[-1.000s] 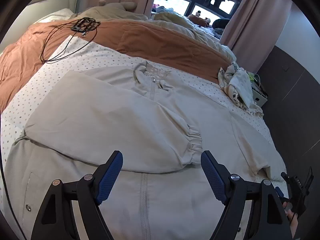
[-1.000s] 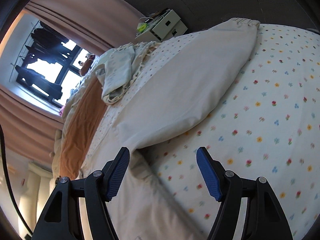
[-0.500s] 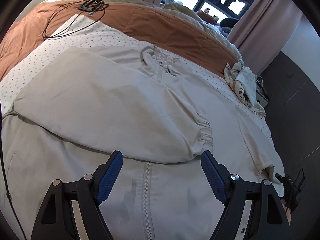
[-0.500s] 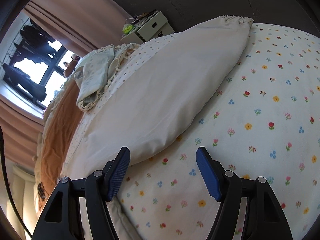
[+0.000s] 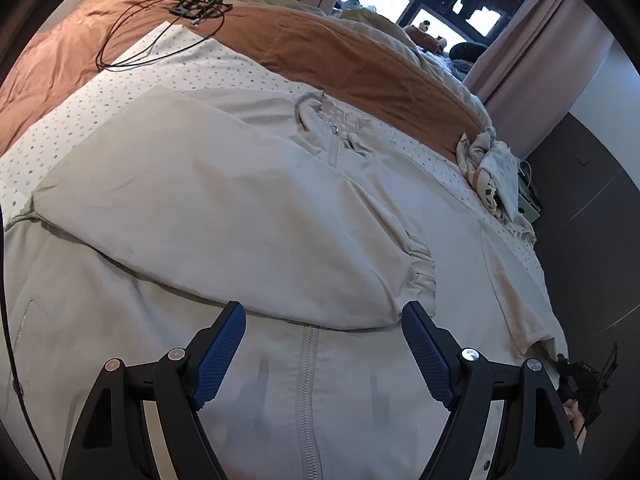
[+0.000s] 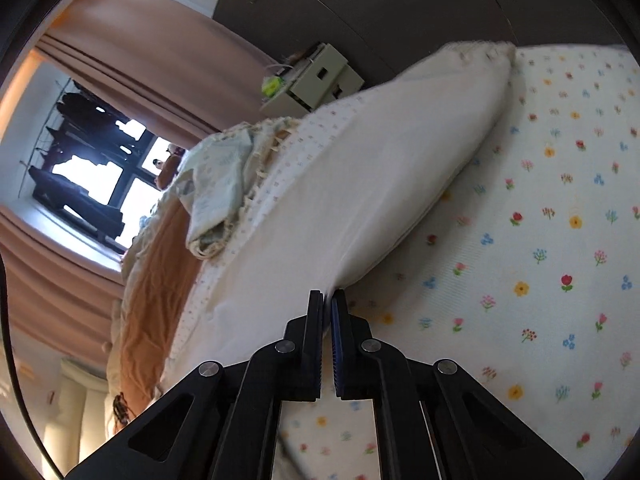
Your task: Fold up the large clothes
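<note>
Because one sleeve [image 5: 224,216] already lies folded across the jacket [image 5: 304,380], the right gripper [image 6: 327,300] has just closed, pinching the other sleeve [image 6: 360,184] for folding. The left gripper [image 5: 322,344] hovers with fingers wide, empty.

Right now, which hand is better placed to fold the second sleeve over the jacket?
Right. The right gripper has just closed its jaws on the edge of the unfolded sleeve. The left gripper is open over the zipper, gripping nothing.
</note>
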The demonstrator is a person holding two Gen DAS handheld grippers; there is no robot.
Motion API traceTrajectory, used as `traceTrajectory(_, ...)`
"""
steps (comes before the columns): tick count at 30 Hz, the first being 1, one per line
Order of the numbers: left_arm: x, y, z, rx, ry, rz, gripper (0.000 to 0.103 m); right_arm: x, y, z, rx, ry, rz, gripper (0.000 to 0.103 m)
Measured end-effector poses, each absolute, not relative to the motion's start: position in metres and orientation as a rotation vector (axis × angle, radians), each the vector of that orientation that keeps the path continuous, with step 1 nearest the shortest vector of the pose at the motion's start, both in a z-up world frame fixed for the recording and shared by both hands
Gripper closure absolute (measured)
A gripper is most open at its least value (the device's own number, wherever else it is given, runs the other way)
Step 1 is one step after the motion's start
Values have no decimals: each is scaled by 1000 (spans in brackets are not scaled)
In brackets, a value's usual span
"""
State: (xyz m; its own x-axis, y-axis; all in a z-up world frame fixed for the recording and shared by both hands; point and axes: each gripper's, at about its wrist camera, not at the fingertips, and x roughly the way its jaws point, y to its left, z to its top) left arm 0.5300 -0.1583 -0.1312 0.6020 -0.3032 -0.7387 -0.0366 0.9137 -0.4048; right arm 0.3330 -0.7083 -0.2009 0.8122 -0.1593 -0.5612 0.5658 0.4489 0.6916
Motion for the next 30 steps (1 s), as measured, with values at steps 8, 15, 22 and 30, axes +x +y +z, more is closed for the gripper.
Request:
traceTrajectory(8,528,-157,-129,-417,914,-174,22,345,-664,-147,949,367,-340,97)
traceTrajectory(15,526,-148,-128,-450,904,-164,22,373,-609,-121,890,360,-182,99)
traceTrajectory(22,527,-141,-127,-472,903,-155,22,411,-552,-124,724,517,-152,99)
traceTrajectory(30,523,-144,-120,-458,870,-170,7,367,-586,-137,813,514,-253,20)
